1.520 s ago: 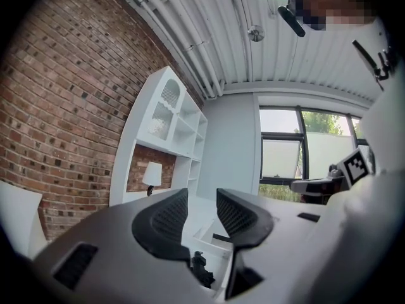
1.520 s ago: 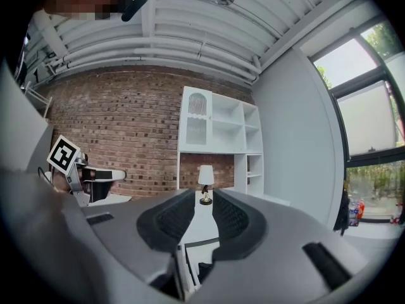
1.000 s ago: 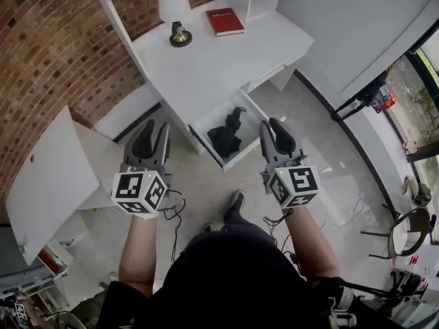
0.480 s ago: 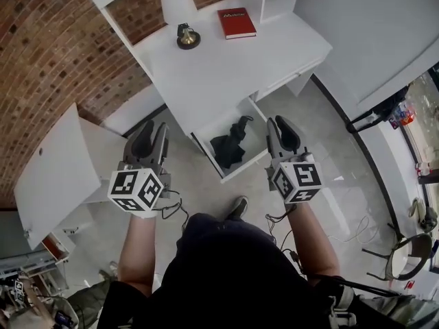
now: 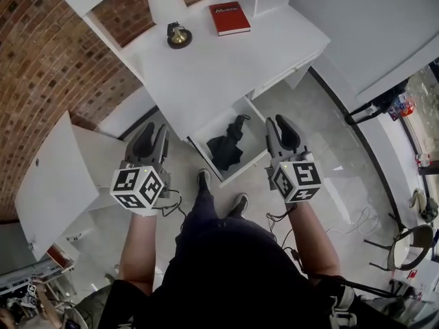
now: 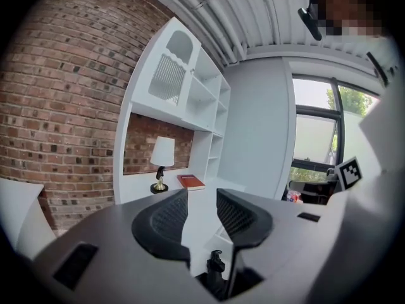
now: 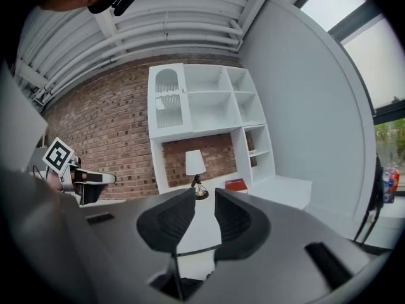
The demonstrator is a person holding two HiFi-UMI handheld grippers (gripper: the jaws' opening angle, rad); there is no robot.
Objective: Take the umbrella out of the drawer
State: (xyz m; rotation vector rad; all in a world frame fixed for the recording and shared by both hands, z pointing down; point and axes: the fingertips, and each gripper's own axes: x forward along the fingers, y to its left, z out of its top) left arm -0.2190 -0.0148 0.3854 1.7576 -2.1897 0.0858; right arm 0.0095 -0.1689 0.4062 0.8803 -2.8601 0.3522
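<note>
Left gripper (image 5: 156,130): jaws apart at a moderate gap. Nothing between the ribbed pads (image 6: 169,219); holds nothing, touches nothing. Hangs over the floor, left of the open drawer (image 5: 244,168) and clear of it. In the left gripper view (image 6: 201,199), looks through the gap at the white desk (image 5: 219,67), with the slim black end of the umbrella (image 6: 216,262) low in frame.

Right gripper (image 5: 278,122): jaws apart too, gap fairly narrow, just opened a touch more. Nothing between them in the right gripper view (image 7: 204,195), only the desk top beyond. Sits by the drawer's right front corner in the head view; cannot tell from there whether any contact, though looks to be above it. Empty.

Both aimed at the desk, one either side of the drawer.

Umbrella (image 5: 225,146): black, folded, lying flat inside the pulled-out drawer under the desk edge. Long axis roughly along the drawer's depth, skewed a bit off square. Slim end with a small loop toward the desk and the right side of the drawer; bulky crumpled fabric end toward the drawer front and left. Not gripped.

On the desk top, well apart from all this: lamp (image 5: 169,9) and red book (image 5: 229,18).
</note>
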